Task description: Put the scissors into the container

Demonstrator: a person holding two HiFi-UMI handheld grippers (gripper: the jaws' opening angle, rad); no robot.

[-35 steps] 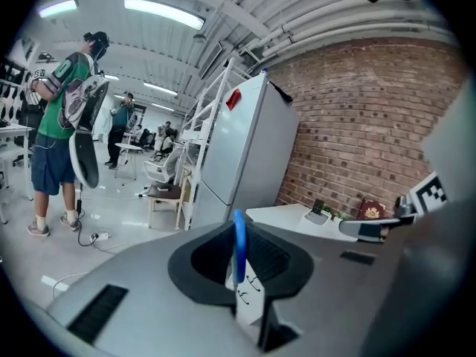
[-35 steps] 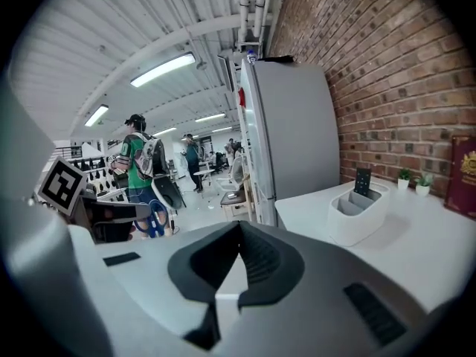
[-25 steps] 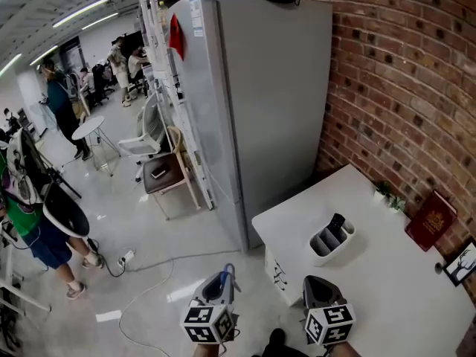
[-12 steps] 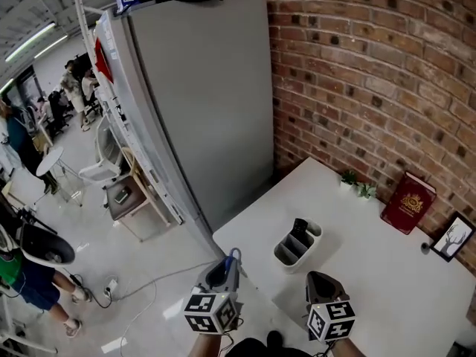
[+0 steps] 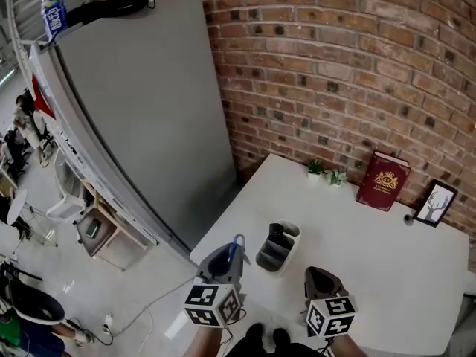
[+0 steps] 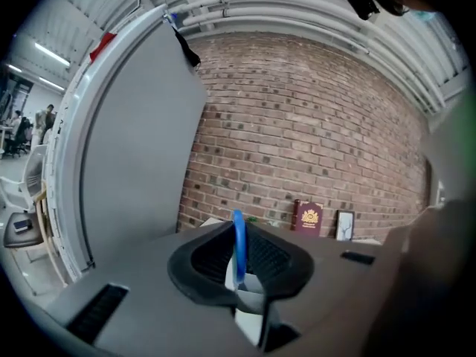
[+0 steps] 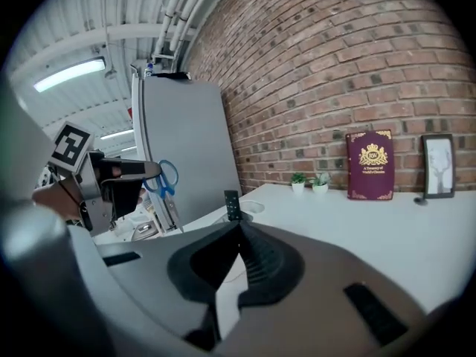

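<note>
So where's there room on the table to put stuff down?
The wide bare stretch of white table between the pale divided container and the dark red book. It's crowded along the brick wall: small green plants, book, framed picture.

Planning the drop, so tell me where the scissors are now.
Head view, bottom centre: the blue-handled scissors are clamped in the left gripper, just left of the white container on the table.

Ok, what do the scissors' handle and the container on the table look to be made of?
The scissors: the handle loop is smooth, bright blue, most likely plastic; the blades are hidden. The container: pale grey and matte with soft, rounded rims, probably moulded plastic, though ceramic cannot be ruled out.
</note>
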